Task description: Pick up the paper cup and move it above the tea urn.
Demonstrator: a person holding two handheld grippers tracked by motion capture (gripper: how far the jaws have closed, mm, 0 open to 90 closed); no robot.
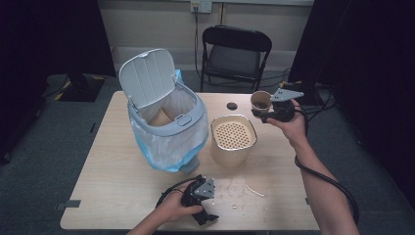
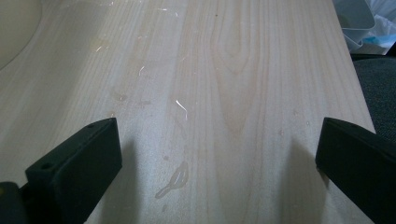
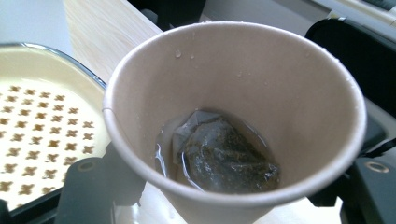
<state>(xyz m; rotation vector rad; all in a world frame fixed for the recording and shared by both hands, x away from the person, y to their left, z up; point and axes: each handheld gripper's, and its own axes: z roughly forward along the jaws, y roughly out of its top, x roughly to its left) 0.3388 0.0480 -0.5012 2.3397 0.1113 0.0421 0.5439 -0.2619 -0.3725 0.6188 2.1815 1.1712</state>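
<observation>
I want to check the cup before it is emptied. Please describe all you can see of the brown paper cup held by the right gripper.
The brown paper cup is a plain tapered cup with a rolled rim, apparently of uncoated-looking paper. Droplets cling to its inner wall. At its bottom lies a wet dark tea bag in a little liquid. The right gripper is shut on its lower part and holds it roughly upright in the air, beside the cream container with a perforated insert.

The high view looks forward and down from above my side of the table, taking in the whole top. My left gripper view skims low and close over bare wood. My right gripper view peers closely into a paper cup; both it and the high view show the perforated strainer container.
</observation>
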